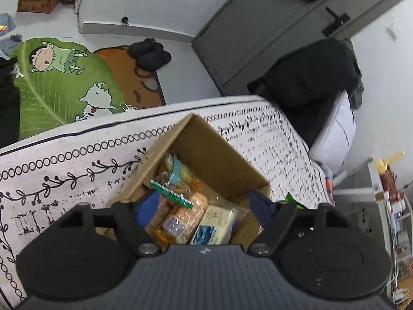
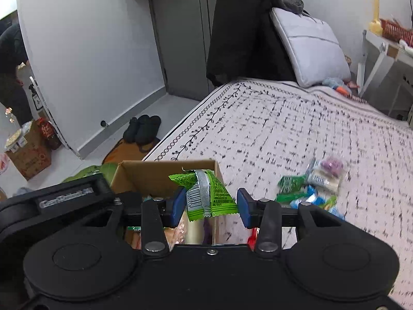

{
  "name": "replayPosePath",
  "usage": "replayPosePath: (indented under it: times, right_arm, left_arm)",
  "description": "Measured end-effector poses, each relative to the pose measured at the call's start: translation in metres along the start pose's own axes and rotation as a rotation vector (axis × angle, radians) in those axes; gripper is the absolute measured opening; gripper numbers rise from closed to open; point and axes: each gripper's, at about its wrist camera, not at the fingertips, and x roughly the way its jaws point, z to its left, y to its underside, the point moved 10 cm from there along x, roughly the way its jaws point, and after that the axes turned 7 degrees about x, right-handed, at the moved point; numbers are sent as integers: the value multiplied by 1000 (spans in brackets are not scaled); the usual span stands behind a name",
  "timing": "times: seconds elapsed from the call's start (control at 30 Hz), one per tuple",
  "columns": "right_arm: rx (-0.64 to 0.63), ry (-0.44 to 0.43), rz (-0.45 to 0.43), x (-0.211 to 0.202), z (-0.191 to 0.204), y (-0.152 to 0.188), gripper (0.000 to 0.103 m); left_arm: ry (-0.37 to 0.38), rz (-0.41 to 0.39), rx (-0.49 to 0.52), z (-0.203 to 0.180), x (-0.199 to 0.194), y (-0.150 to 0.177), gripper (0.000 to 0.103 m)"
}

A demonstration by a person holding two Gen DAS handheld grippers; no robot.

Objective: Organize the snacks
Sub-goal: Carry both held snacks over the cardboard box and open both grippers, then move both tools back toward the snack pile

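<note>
An open cardboard box (image 1: 219,160) stands on the patterned bed cover and holds several snack packs, among them orange cracker packs (image 1: 180,217) and a pale pack (image 1: 216,222). My left gripper (image 1: 204,205) hovers over the box, open wide, with nothing between its blue pads. In the right wrist view my right gripper (image 2: 211,208) is shut on a green snack packet (image 2: 206,193), held just above the box's (image 2: 165,173) near right corner. The packet stays sharp while the bed behind it is blurred. The left gripper's black body (image 2: 64,199) shows at the left.
A loose pile of green, blue and purple snack packets (image 2: 315,183) lies on the bed cover (image 2: 284,129) to the right of the box. A grey pillow (image 2: 309,49) and dark clothes sit at the bed's head. A green cartoon rug (image 1: 64,85) and black slippers (image 1: 149,54) lie on the floor.
</note>
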Motion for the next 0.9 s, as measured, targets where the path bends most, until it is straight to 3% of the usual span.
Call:
replayPosePath:
  times: [0.3,0.53,0.9]
  right_arm:
    - [-17,-10,3,2,-6,-7,49]
    - [0,36,23,-2,-46,-2,51]
    - [-25,88,37,-12,-103,2,59]
  left_arm:
    - [-7,25,19,1,7,1,83]
    - [34,67,92,-21,15,15,91]
    - [18,74,221,-57,22,37,97]
